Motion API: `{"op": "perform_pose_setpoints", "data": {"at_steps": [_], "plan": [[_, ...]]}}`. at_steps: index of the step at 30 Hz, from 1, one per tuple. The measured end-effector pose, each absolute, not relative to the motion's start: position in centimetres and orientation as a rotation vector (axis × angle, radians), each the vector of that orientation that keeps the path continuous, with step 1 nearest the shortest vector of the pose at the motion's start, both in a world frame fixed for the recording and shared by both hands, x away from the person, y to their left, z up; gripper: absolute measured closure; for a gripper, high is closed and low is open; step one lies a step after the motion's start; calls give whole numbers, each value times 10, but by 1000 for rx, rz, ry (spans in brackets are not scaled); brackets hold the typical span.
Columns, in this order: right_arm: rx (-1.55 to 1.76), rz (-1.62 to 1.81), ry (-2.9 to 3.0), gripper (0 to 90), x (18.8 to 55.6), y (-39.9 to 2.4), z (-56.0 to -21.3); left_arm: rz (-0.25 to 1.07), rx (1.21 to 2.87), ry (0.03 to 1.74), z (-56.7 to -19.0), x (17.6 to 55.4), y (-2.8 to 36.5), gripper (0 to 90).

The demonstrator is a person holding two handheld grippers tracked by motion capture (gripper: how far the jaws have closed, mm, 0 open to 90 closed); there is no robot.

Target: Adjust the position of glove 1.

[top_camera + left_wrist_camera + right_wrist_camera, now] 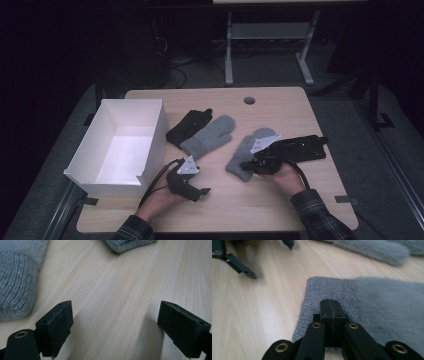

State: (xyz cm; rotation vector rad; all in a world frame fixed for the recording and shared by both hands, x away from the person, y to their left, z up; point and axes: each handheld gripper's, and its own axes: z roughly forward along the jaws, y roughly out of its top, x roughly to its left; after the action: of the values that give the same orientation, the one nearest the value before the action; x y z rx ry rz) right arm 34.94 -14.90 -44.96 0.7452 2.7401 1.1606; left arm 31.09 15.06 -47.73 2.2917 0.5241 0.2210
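Two grey mittens lie on the wooden table [280,205]: one in the middle [210,135], one right of centre [247,152]. My right gripper [244,164] points left over the right mitten's knit cuff. Its own view has the jaws [331,302] shut pad to pad just above that cuff [317,290], with nothing seen between them. My left gripper [201,191] rests near the front edge, left of centre. There it stands open [115,325] over bare wood, with the middle mitten's cuff [15,290] to its left.
An open white box [150,145] stands at the table's left. A black glove [189,126] lies partly under the middle mitten, and another black glove [305,147] lies beside my right hand. A cable hole [249,100] is near the far edge.
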Motion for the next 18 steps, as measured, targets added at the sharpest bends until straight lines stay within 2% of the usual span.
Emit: {"op": "perform_pose_setpoints", "data": {"at_steps": [7, 13, 18], "plan": [[717, 1187, 2711, 900, 347, -144, -442, 222, 2290, 527, -477, 311, 150, 124], [890, 1159, 2579, 900, 379, -165, -438, 214, 2294, 534, -477, 311, 150, 124], [989, 1092, 2546, 900, 395, -170, -454, 215, 2293, 533, -477, 311, 150, 124]]}}
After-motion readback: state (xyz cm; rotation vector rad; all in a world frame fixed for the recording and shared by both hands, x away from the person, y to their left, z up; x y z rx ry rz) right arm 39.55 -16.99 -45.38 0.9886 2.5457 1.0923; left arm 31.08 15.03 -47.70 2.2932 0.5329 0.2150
